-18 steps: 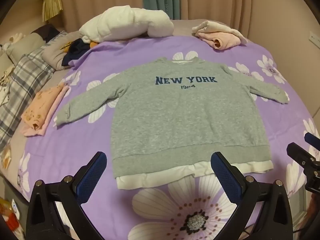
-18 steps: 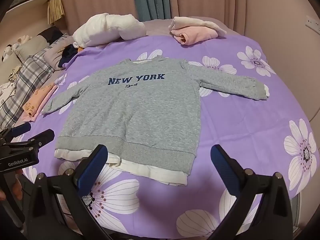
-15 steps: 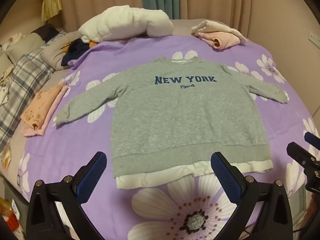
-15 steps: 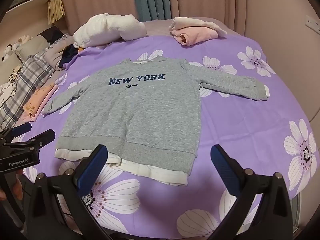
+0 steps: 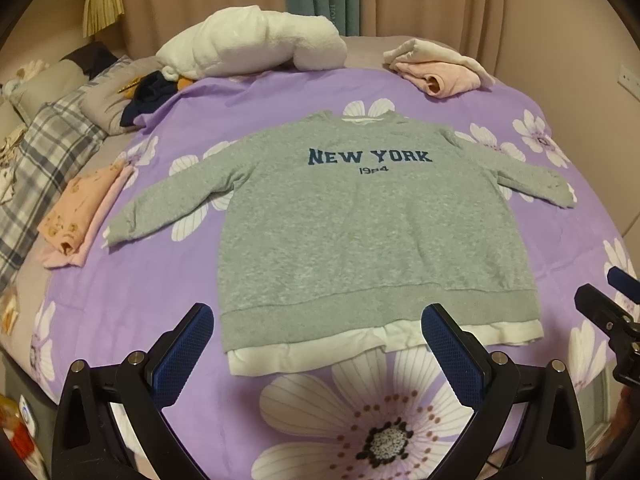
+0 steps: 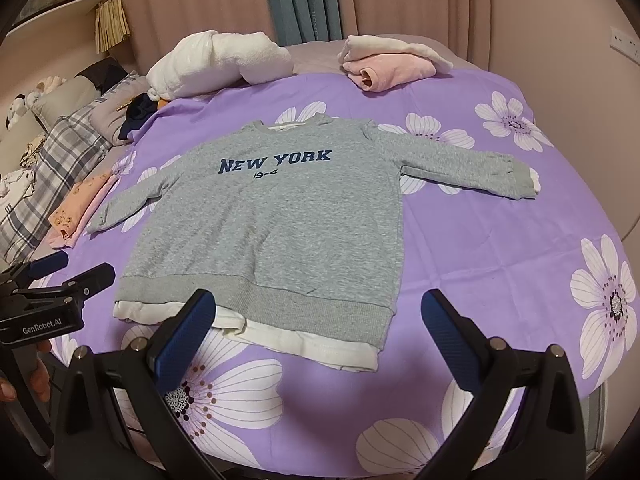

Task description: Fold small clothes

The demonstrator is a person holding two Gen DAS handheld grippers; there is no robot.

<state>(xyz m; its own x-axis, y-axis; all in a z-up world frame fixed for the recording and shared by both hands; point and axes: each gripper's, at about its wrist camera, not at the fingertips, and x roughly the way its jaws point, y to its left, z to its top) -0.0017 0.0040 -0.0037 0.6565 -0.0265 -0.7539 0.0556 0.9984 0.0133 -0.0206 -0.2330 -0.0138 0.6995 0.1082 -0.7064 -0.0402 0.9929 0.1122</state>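
Nothing's moving since the earlier frames: you're hovering both tongs, left tongs (image 5: 318, 350) and right tongs (image 6: 318, 344), spread and empty, near the sweatshirt (image 5: 368, 220) hem, lining up the first fold.

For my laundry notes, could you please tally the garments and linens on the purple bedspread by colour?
Grey: 1, the spread-out sweatshirt
Pink/peach: 2, the folded pile at the left edge and the bundle at the far side
White: 1, the fluffy blanket
Total: 4

Light: dim, warm indoor glow, even across both views
Shadows: soft, faint
Distortion: strong fisheye bending, black corners from 1 through 11 o'clock
Focus: centre sharp, edges slightly soft
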